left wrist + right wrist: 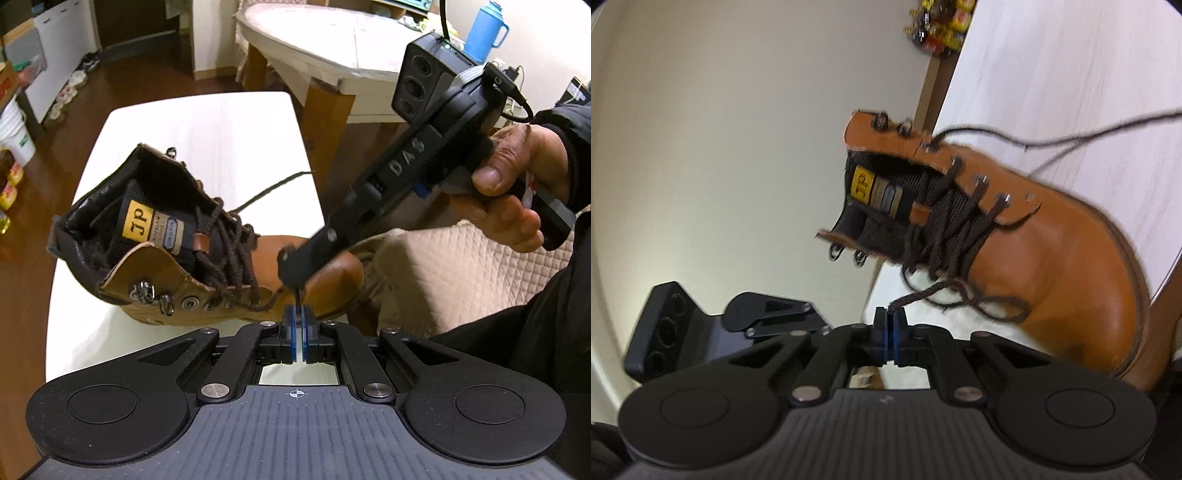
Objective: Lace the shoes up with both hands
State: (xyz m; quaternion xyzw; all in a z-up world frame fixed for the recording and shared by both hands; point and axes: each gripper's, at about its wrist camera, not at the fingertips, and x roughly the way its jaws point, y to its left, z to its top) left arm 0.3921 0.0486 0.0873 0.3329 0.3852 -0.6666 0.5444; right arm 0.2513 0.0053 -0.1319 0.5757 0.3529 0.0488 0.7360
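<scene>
A tan leather boot (325,273) with dark brown laces lies tilted on a white table (207,122), its opening toward me. In the left wrist view my left gripper (298,314) is shut on a lace strand (273,299) that runs from the boot's lower eyelets. A hand (509,184) brings my right gripper (293,273) in from the upper right, its tips just above the left pads. The right wrist view shows the right gripper (889,315) shut on the braided lace end (923,293) beside the boot (1052,266). A loose lace (1071,133) trails over the table (1052,66).
A round table (332,48) with a cream cover stands behind, with a blue flask (487,29) on it. A quilted cushion (461,273) lies to the right. A white bucket (14,133) and snack packets (9,184) sit on the floor at left. The left gripper's camera housing (661,328) shows at lower left.
</scene>
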